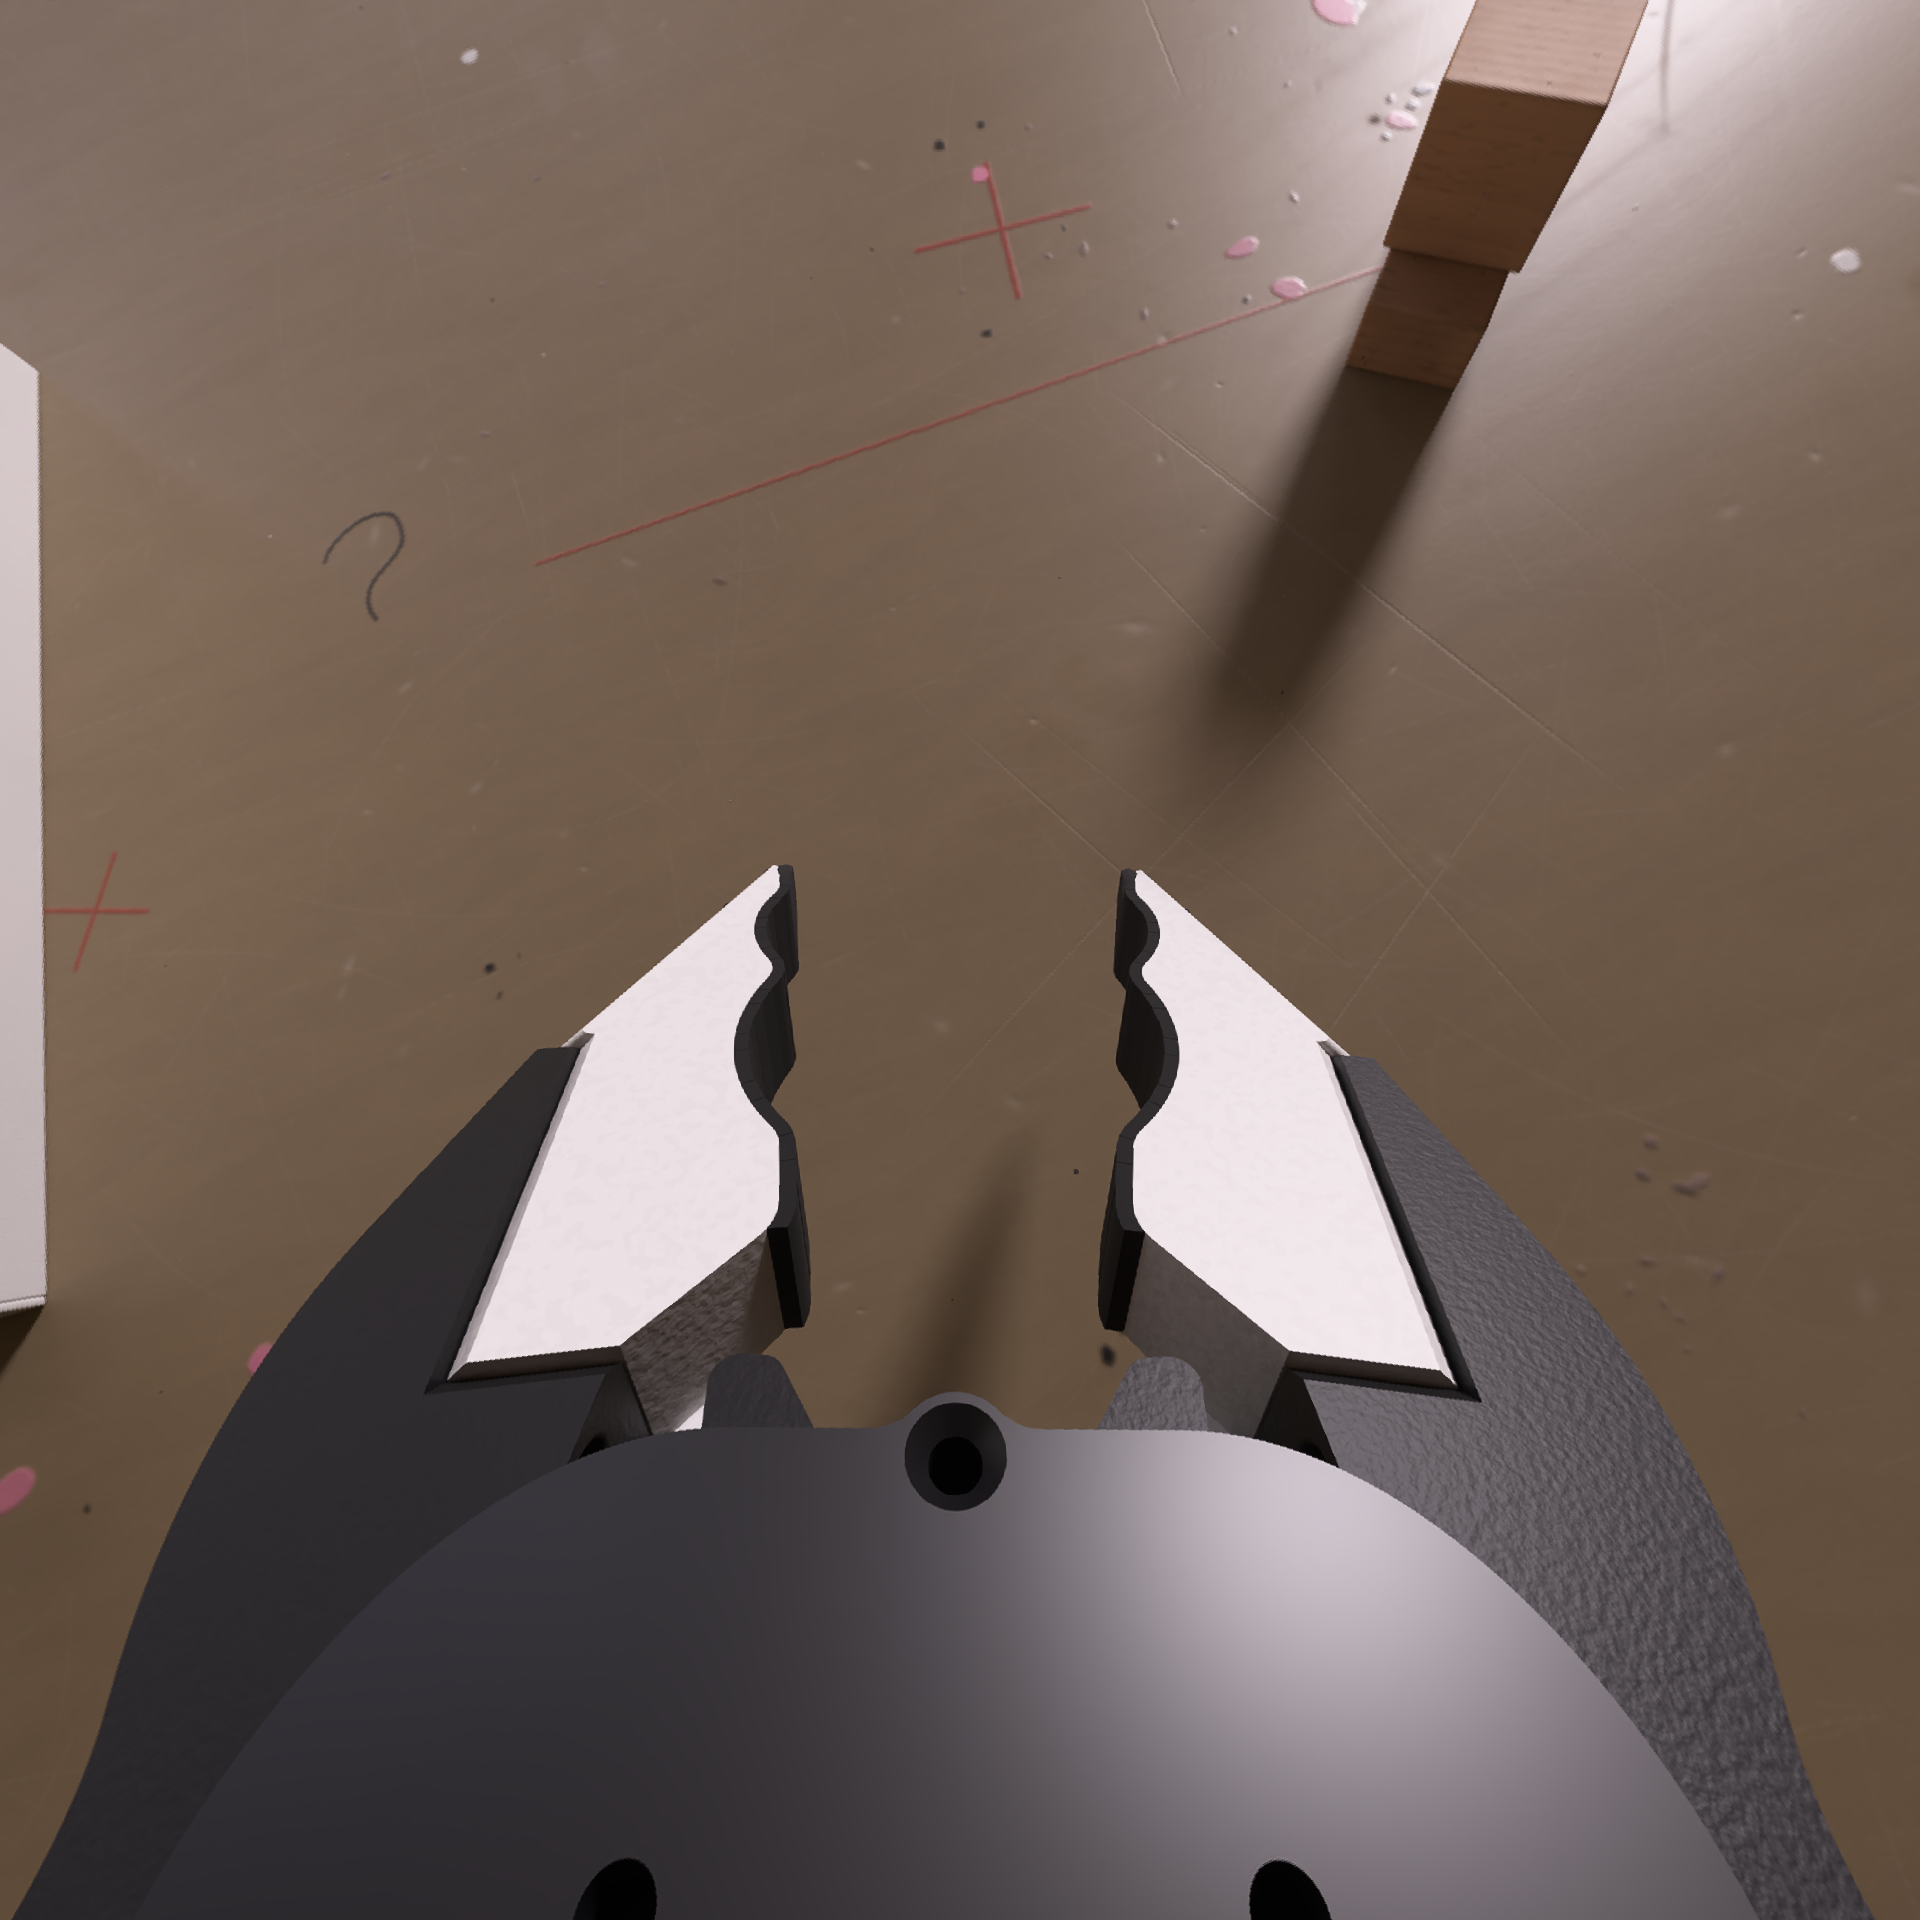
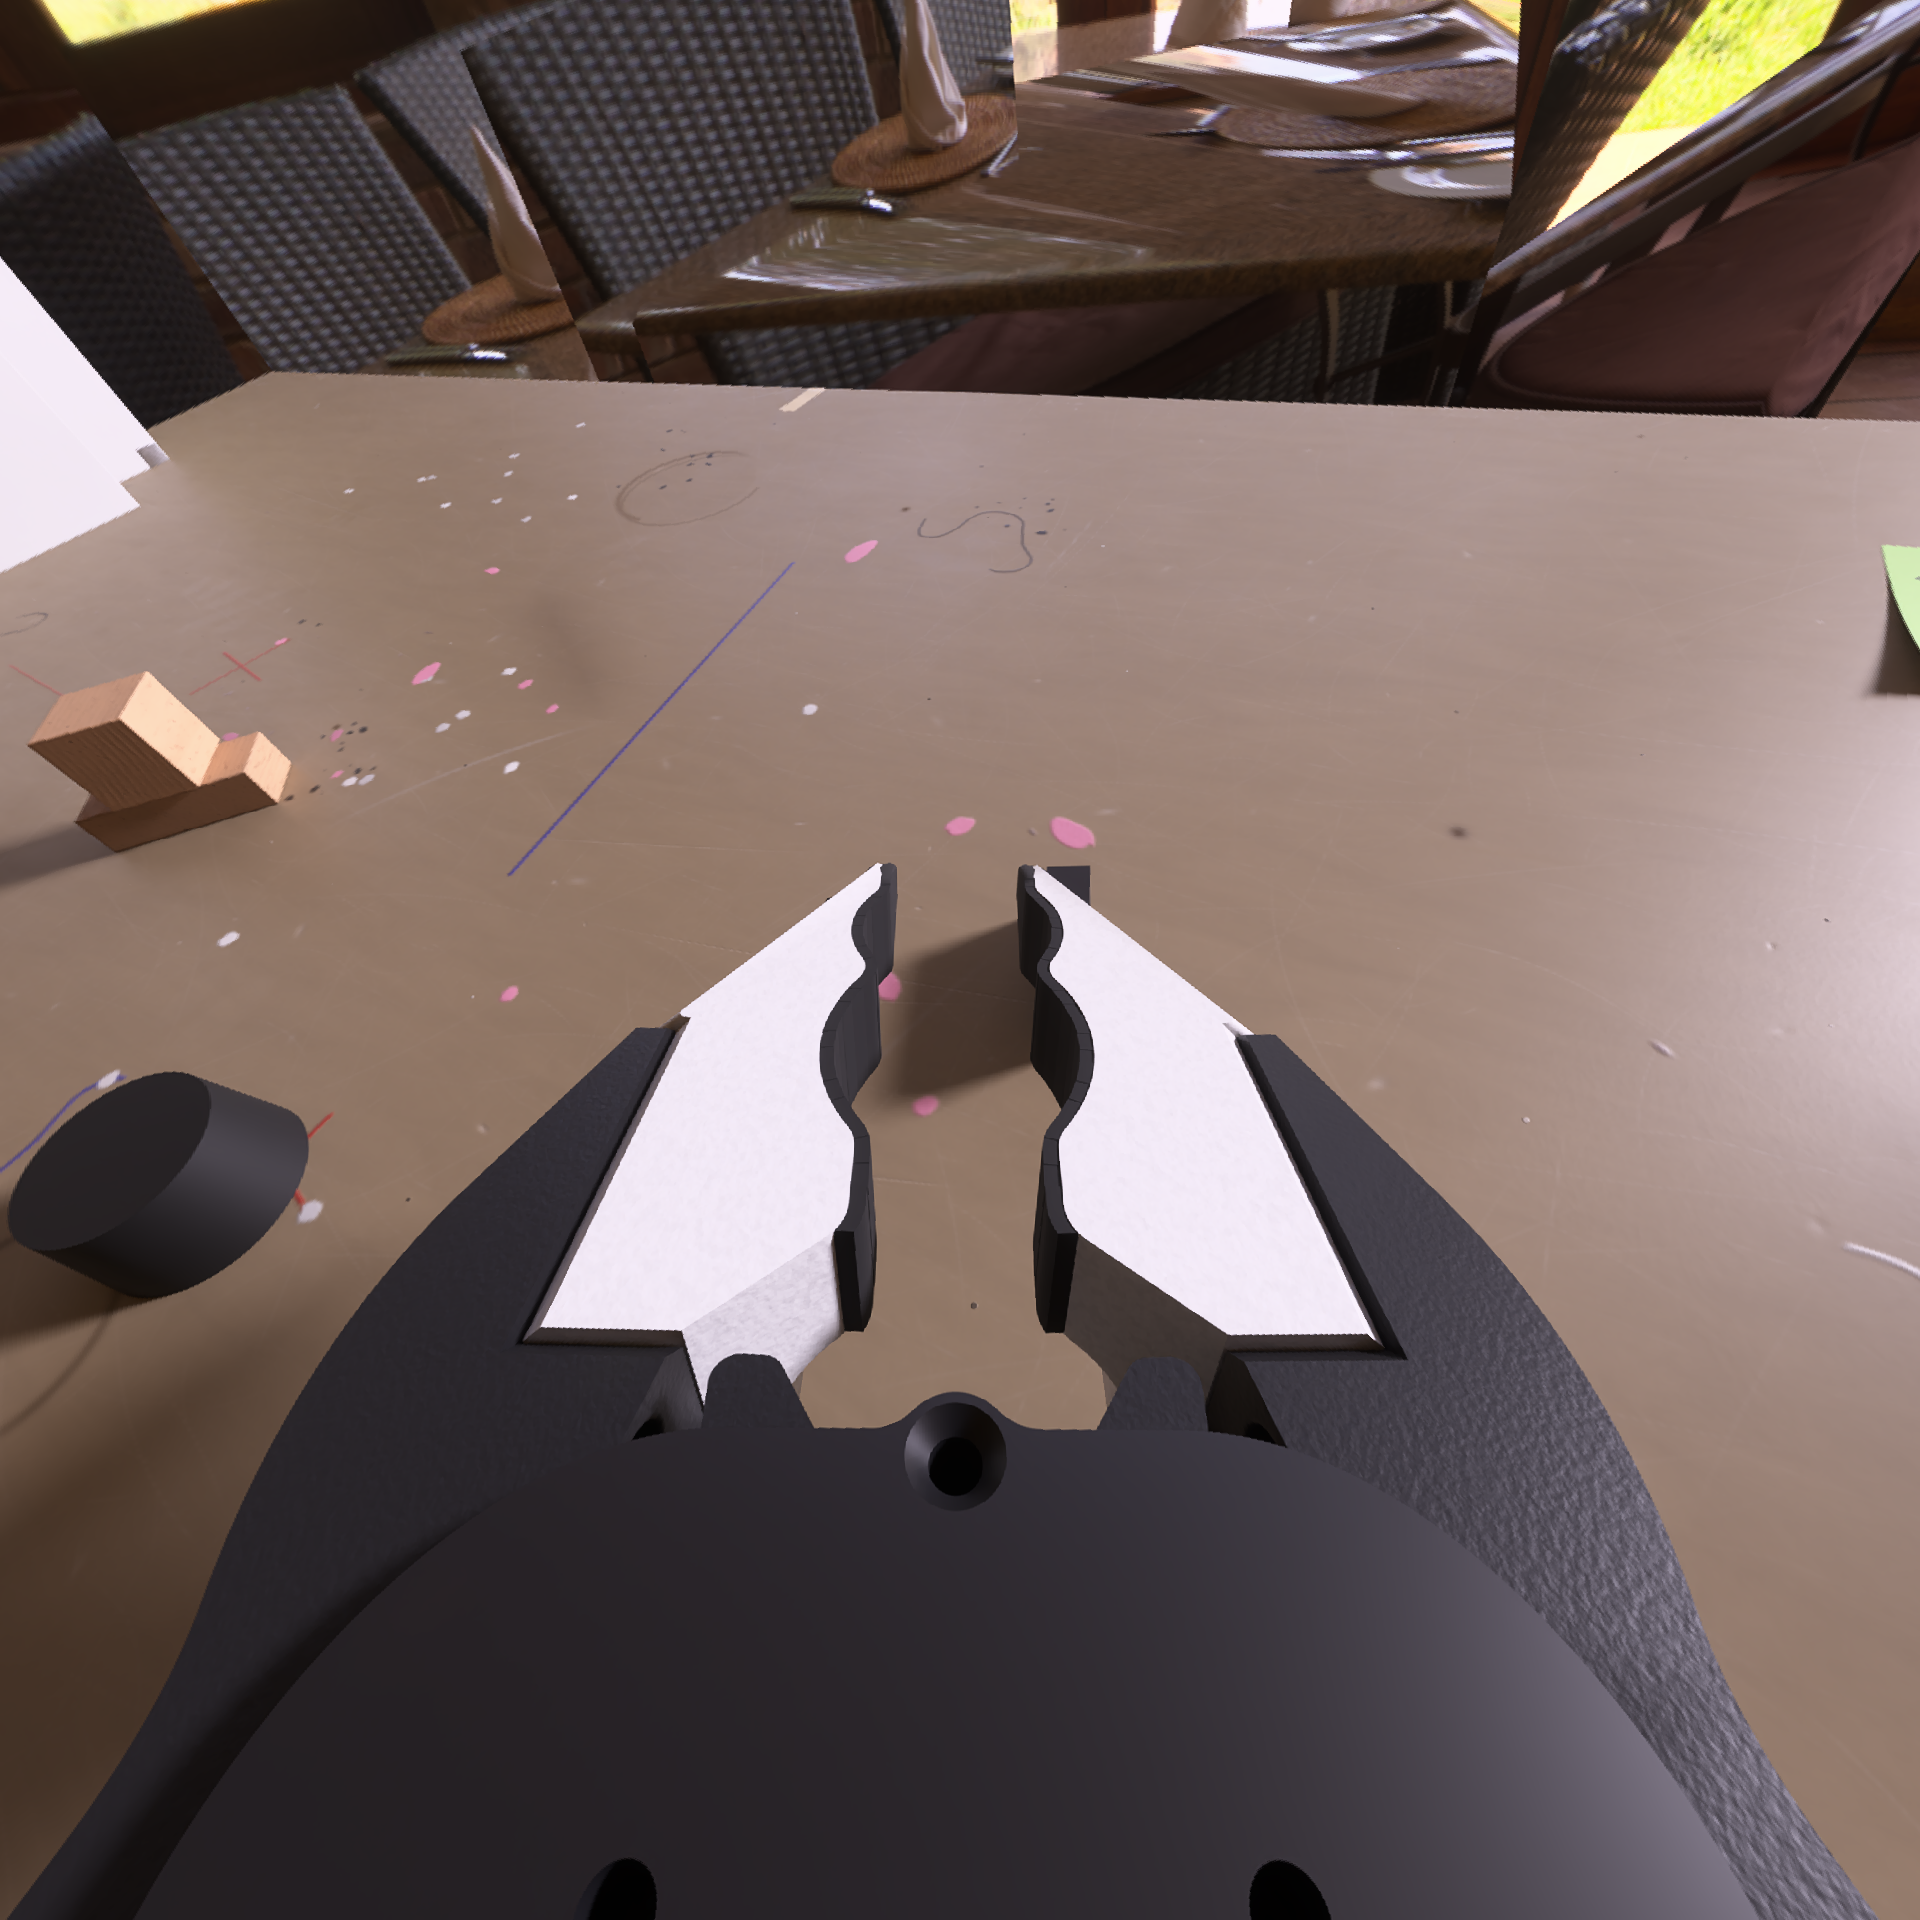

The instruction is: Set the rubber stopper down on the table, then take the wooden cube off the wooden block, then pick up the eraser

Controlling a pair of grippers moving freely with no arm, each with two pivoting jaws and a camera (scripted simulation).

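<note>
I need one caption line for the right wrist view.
Open right tool above the table; rubber stopper and stacked wood pieces left.

Wide bare table ahead; only the rubber stopper and stacked wooden cube crowd the left.

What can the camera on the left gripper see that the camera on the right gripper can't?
Only the left wrist view shows the left gripper, open and empty above the table, and a flat white slab at the left edge.

Only the right wrist view shows the right gripper, also open and empty, the black rubber stopper lying on the table, a green sheet at the right edge, and chairs beyond.

Both show the brown table and the wooden cube sitting on the wooden block.
</note>
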